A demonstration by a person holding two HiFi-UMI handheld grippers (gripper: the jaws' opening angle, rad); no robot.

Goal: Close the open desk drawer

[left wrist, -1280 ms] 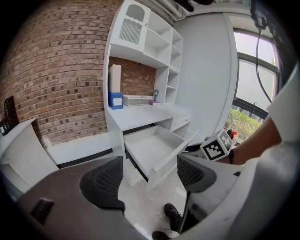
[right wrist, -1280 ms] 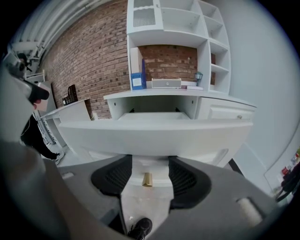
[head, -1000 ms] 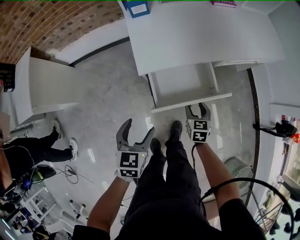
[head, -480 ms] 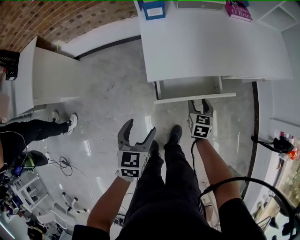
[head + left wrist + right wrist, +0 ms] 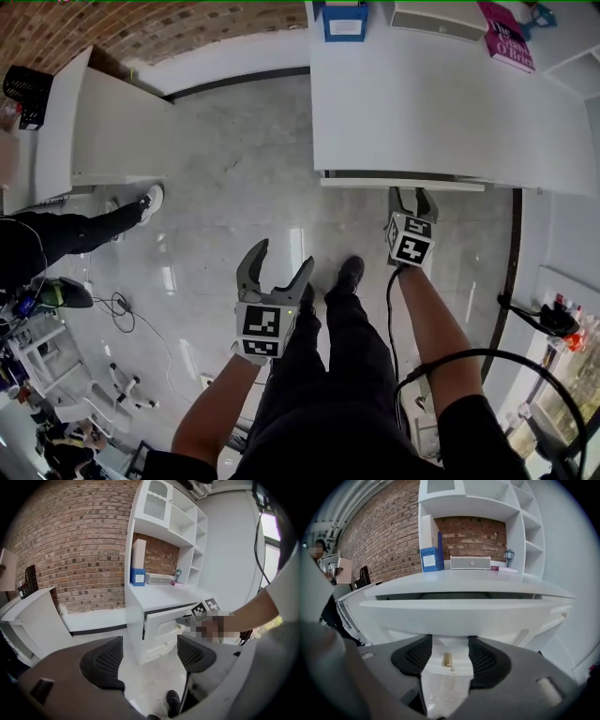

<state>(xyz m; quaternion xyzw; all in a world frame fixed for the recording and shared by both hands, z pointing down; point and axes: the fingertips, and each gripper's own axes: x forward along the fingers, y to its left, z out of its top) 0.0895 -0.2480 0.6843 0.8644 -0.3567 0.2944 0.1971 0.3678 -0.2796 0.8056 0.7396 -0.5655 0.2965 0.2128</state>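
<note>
One drawer (image 5: 403,184) ajar, two grippers (image 5: 281,256) (image 5: 413,195), jaws apart

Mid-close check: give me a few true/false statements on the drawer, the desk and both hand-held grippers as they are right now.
The drawer stands slightly out from the desk. True.
The right hand-held gripper is shut on a drawer handle. False: its jaws are apart at the drawer front.
The left hand-held gripper is open and empty, over the floor. True.
Nothing sits on the desk. False: a blue box and a pink book sit on it.
</note>
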